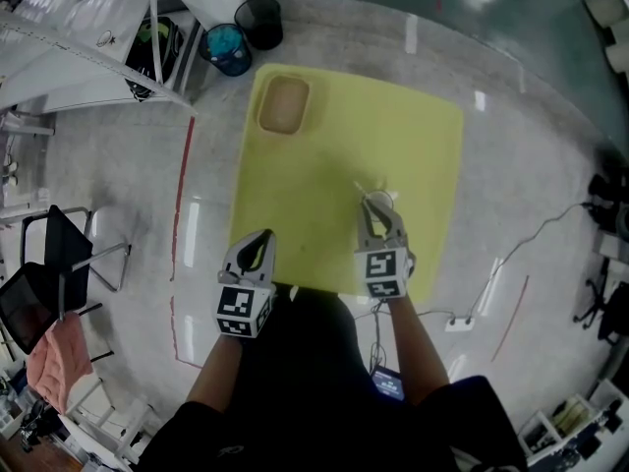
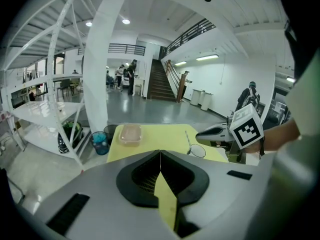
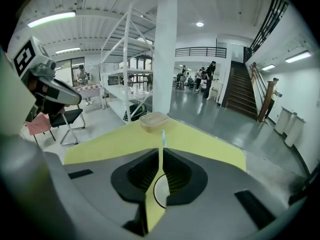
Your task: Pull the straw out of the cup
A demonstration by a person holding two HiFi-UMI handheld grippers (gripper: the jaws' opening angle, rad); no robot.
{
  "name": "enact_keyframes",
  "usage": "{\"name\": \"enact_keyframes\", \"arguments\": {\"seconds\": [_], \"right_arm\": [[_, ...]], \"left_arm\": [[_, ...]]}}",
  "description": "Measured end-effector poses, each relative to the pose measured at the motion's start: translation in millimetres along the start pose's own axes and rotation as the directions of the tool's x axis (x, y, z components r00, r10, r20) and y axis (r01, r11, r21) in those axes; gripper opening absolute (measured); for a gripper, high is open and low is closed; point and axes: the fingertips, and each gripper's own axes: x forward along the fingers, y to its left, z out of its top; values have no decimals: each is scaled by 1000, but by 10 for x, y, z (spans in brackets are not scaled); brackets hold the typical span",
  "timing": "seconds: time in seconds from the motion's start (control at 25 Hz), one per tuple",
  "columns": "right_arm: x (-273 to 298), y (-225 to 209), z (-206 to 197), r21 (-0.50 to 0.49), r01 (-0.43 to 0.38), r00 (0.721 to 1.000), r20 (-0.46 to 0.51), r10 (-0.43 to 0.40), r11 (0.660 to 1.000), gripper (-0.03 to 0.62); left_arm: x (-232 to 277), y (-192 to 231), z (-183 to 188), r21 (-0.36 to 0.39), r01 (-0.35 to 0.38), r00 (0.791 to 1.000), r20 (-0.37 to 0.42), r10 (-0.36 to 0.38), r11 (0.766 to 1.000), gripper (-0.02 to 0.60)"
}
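A clear cup (image 1: 382, 201) stands on the yellow table (image 1: 324, 165), right of its middle. A thin pale straw (image 3: 161, 140) rises from the cup (image 3: 159, 193) and runs between the tips of my right gripper (image 3: 160, 157), which is shut on it. From the left gripper view the straw (image 2: 187, 140) leans left out of the cup (image 2: 198, 150), with the right gripper's tip beside it. My left gripper (image 1: 259, 240) hovers at the table's near edge. It (image 2: 160, 158) is shut with nothing between its jaws.
A shallow clear container (image 1: 283, 104) sits at the table's far left corner. A blue bin (image 1: 228, 49) and a black bin (image 1: 260, 21) stand on the floor beyond it, beside a white rack (image 1: 88, 37). A chair (image 1: 69, 249) is at the left, a cable with a power strip (image 1: 459, 323) at the right.
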Motion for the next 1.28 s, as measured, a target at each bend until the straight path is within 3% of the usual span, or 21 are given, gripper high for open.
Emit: {"name": "enact_keyframes", "arguments": {"seconds": [0.32, 0.44, 1.28], "right_arm": [[79, -60, -37, 1, 13, 999, -30, -13, 1000, 24], [131, -58, -69, 5, 1, 999, -46, -1, 1000, 157], [375, -110, -151, -1, -9, 996, -84, 9, 1000, 156]], "left_arm": [[46, 37, -18, -4, -6, 1000, -9, 6, 1000, 44], [63, 70, -20, -10, -13, 1000, -8, 13, 1000, 44], [136, 135, -16, -28, -30, 1000, -8, 30, 999, 44]]}}
